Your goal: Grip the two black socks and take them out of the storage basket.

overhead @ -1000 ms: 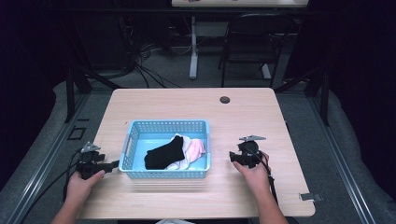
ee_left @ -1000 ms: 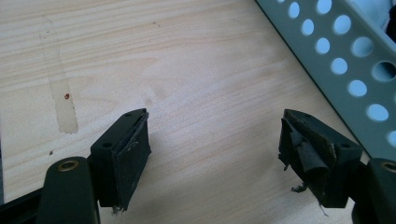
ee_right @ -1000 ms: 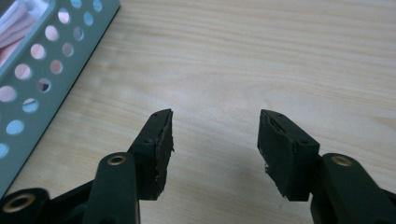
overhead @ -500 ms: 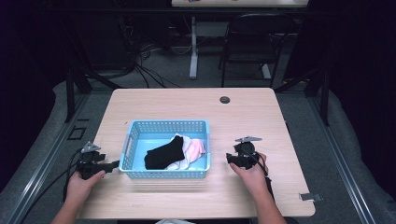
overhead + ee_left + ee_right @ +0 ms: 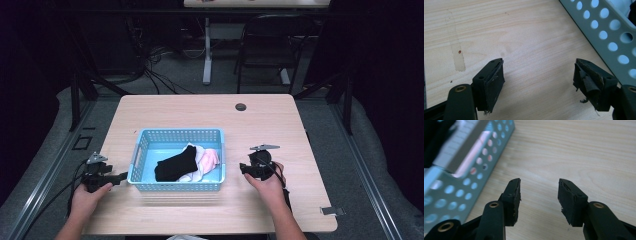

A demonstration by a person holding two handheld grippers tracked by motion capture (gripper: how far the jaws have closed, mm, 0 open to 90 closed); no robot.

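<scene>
in the high view a blue perforated basket (image 5: 177, 186) sits in the lower middle of the frame on the pale wooden counter (image 5: 210, 115). inside it lie a black sock (image 5: 175, 164) and, touching it on the right, a bundle of pink and white cloth (image 5: 206, 162). the left gripper (image 5: 121, 177) is at the lower left of the frame, just beside the basket's left wall, held in the person's left hand (image 5: 86, 200). in the left gripper view its jaws are spread wide over bare wood with nothing between them, the basket's wall running down the upper right. the right gripper (image 5: 242, 167) is just right of the basket, in the right hand (image 5: 267, 184). in the right gripper view its jaws stand apart over bare counter, pinching nothing, though they have just been closing. a small dark round cap (image 5: 241, 106) sits on the counter near its far edge, well apart from the basket.
</scene>
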